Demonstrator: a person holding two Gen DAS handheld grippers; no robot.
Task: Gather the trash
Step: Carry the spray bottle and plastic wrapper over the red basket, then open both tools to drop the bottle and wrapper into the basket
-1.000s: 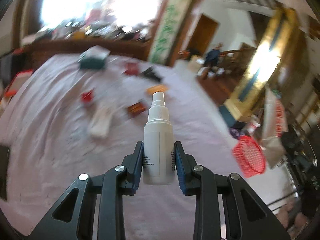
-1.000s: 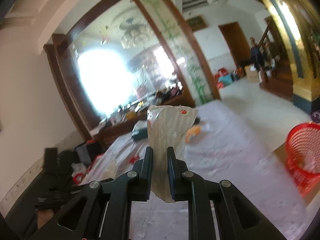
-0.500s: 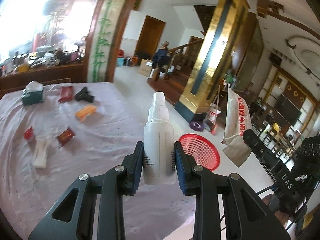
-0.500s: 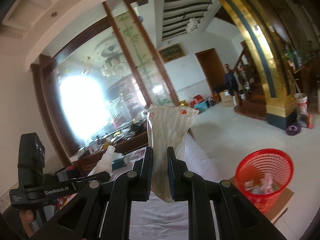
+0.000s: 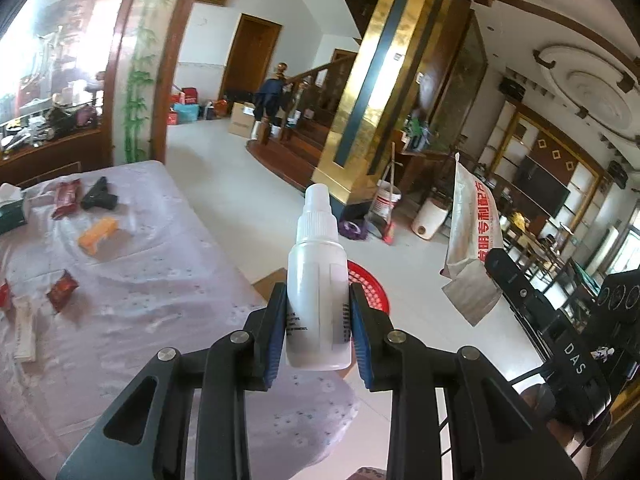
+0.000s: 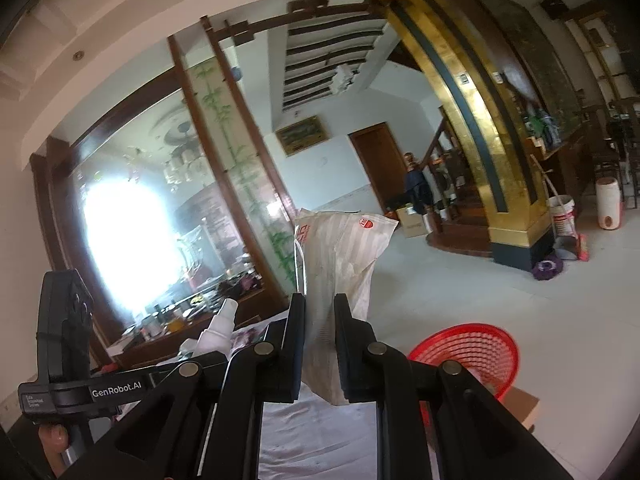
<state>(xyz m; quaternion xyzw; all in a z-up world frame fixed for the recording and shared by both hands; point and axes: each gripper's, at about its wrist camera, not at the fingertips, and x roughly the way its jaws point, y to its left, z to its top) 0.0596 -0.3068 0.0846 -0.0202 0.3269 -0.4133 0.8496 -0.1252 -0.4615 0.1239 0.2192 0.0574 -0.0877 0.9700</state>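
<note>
While the left gripper [image 5: 319, 324] clamps a white spray bottle [image 5: 318, 284] at frame centre, hiding most of the red basket [image 5: 370, 286] behind, the right gripper [image 6: 320, 340] pinches a crumpled wrapper [image 6: 340, 264]; its print is unreadable.

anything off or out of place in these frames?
Nothing broken or spilled. The bottle sits upright in the left gripper, the crumpled wrapper in the right gripper. Loose wrappers litter the tablecloth, uncollected. The red bin stands upright on the floor.
</note>
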